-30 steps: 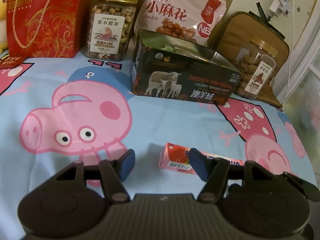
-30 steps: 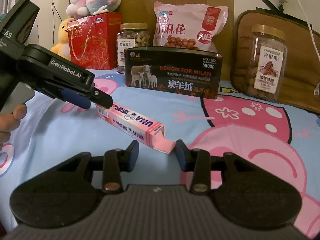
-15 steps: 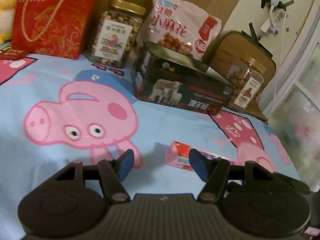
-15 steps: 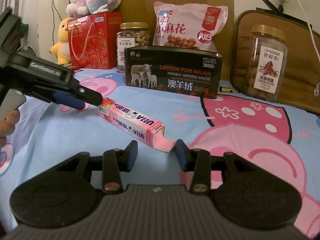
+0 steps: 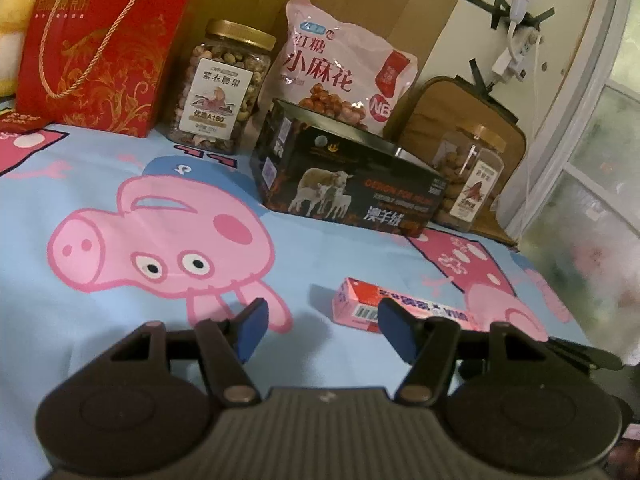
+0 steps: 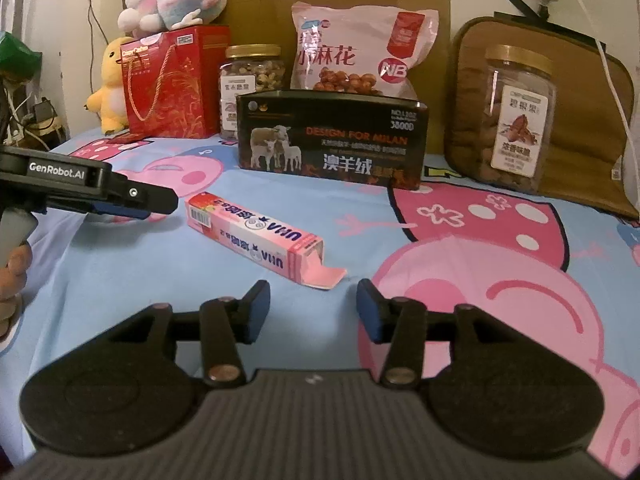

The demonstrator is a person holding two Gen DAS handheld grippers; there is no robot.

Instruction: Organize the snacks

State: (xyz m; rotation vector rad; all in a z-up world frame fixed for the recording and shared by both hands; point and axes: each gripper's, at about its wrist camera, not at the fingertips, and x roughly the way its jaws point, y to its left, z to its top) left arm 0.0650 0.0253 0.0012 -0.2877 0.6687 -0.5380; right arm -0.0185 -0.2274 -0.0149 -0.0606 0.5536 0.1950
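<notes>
Pink snack box (image 6: 256,232) flat, flap open.

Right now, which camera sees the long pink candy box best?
The right wrist view: the whole pink candy box shows, lettering and open end flap included. In the left wrist view, a left gripper fingertip hides part of it.

- You've got a printed cloth bedsheet (image 6: 120,280) under everything, soft and matt.
- The pink candy box (image 6: 256,236) looks like thin glossy card, its end flap torn open.
- That black box (image 6: 332,140) has a satin sheen.
- Both nut jars (image 6: 518,116) are clear plastic with shiny gold lids.
- The snack bag (image 6: 352,56) is slick plastic film.
- Your gripper bodies (image 6: 312,432) look matt black plastic.
</notes>
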